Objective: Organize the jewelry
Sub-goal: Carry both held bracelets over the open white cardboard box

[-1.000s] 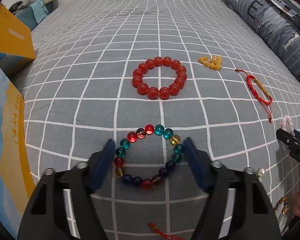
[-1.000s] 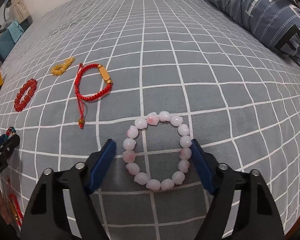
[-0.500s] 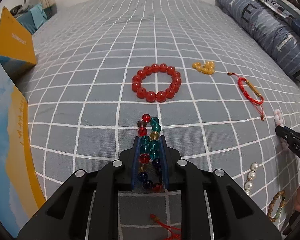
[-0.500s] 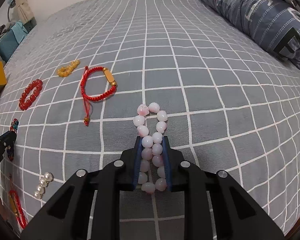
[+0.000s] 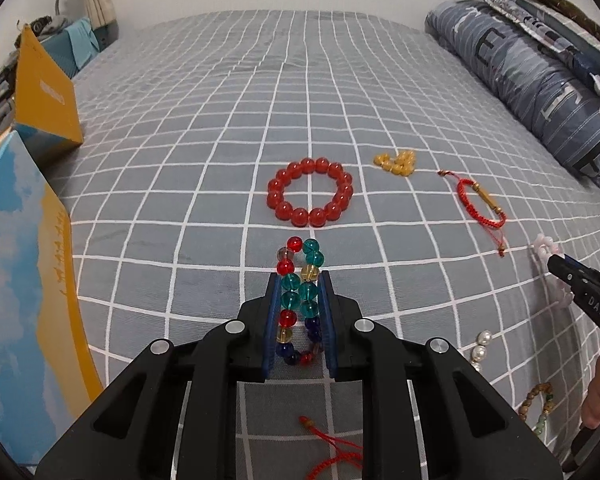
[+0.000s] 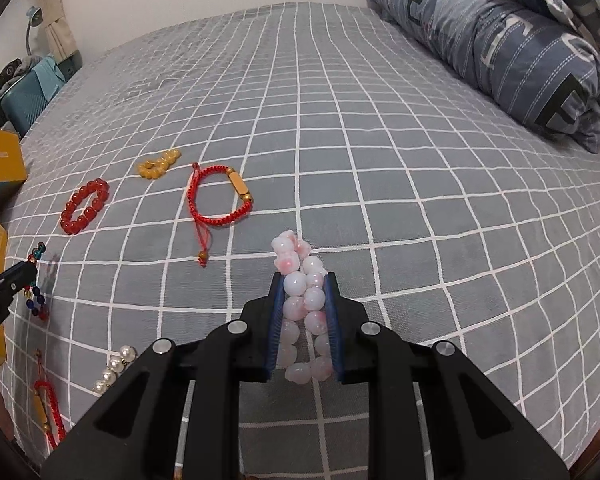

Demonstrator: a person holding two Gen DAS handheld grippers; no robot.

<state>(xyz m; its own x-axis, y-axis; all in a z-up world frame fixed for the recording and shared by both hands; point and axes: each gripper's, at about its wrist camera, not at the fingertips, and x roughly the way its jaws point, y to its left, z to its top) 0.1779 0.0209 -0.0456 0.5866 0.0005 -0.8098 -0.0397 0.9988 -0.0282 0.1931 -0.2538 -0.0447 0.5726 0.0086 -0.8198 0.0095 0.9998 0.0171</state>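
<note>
Left gripper (image 5: 299,280) closed tight on the multicolour bead bracelet (image 5: 300,300), squashed into two rows between the blue pads (image 5: 272,320), far end sticking out past the tips. Right gripper (image 6: 303,284) likewise clamped on the pink bead bracelet (image 6: 304,308), loop pinched flat, far beads poking out. Both held over the grey checked bedsheet (image 6: 380,160); can't tell if beads touch it. Lying on the sheet farther off: red bead bracelet (image 5: 310,192), to its right the yellow bead bracelet (image 5: 398,162) bunched up, then the red cord bracelet (image 5: 482,204). Near right: pearl strand (image 5: 480,348), brown bead bracelet (image 5: 538,404). Another red cord piece (image 5: 332,448) below left gripper. Yellow box (image 5: 44,92) far left, folded duvet (image 6: 500,48) far right.
</note>
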